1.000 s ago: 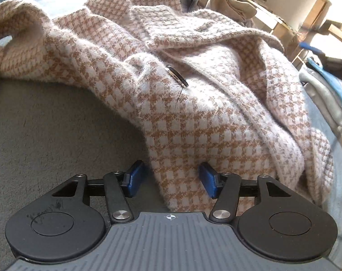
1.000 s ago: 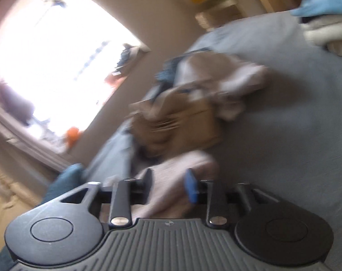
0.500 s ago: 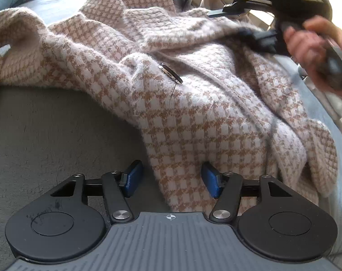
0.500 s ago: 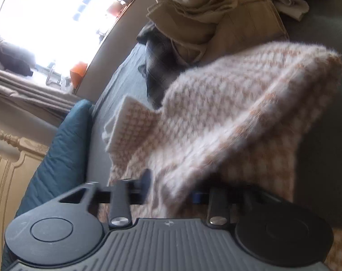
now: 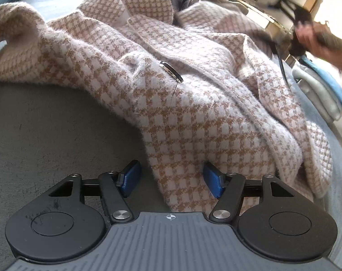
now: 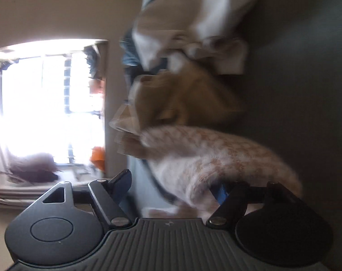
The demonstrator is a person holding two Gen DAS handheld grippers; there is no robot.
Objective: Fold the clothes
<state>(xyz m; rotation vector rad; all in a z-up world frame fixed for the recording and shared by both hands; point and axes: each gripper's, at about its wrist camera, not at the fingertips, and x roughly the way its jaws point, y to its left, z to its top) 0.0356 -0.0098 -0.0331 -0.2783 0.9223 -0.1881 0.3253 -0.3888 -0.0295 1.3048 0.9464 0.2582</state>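
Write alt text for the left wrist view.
A fuzzy tan-and-white checked cardigan lies rumpled on a grey bed, its near edge between the open jaws of the left gripper. At upper right, a blurred hand holds the right gripper.

Fuzzy knit cardigan [image 5: 193,113], matt grey bedcover [image 5: 47,124]

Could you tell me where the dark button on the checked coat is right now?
In the left wrist view the button sits mid-frame on the checked coat, beyond the left claw.

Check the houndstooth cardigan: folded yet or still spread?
Not folded. The houndstooth cardigan lies rumpled and loosely spread over the grey bed, with uneven creases and one flap hanging between the open left gripper.
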